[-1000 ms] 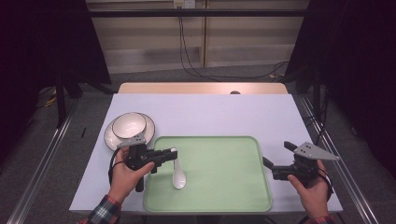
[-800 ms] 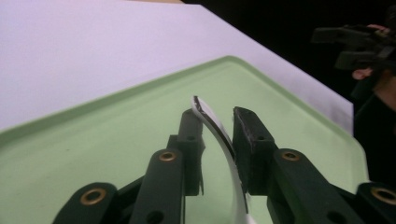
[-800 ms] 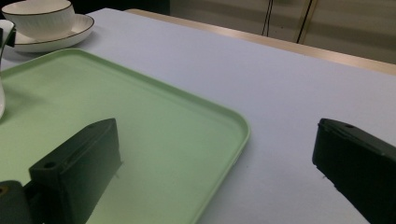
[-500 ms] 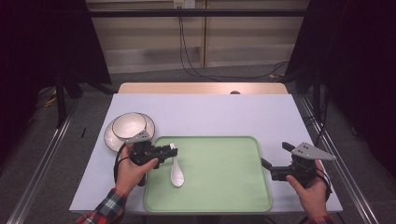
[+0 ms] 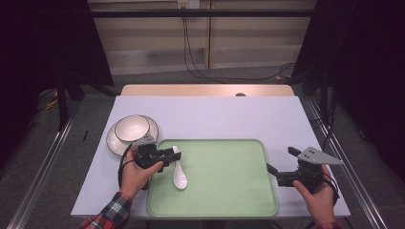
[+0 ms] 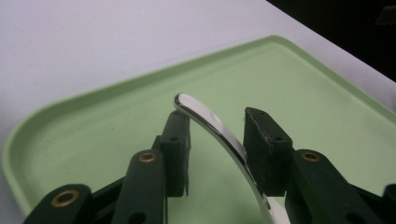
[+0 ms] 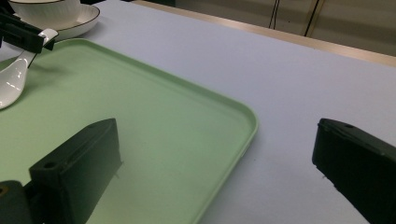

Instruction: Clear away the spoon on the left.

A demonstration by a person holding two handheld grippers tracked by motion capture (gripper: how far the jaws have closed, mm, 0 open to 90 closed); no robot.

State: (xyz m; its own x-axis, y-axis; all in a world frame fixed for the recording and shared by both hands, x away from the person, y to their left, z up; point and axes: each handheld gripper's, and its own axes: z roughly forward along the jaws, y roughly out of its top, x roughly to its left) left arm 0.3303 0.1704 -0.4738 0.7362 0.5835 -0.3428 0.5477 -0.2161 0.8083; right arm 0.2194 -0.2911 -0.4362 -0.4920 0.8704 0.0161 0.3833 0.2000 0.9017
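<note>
One white spoon point(image 5: 178, 172), one green tray point(image 5: 224, 191), one bowl point(image 5: 131, 128) on one plate point(image 5: 114, 141), two tools, all on a pale worktop point(image 5: 239, 117). Spoon lying in the tray's left part, handle point(image 6: 212, 126) rising between the left tool point(image 5: 168, 155)'s jaws, which have just been opening and stand slightly apart, one pad beside the handle tip, touching or not unclear. Right tool point(image 5: 278, 168) wide apart and empty beside the tray's right rim; bowl and plate just beyond the tray's far left corner.

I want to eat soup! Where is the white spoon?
The white spoon lies at the left end of the green tray in the high view, its handle between the left gripper jaws, near the bowl.
</note>
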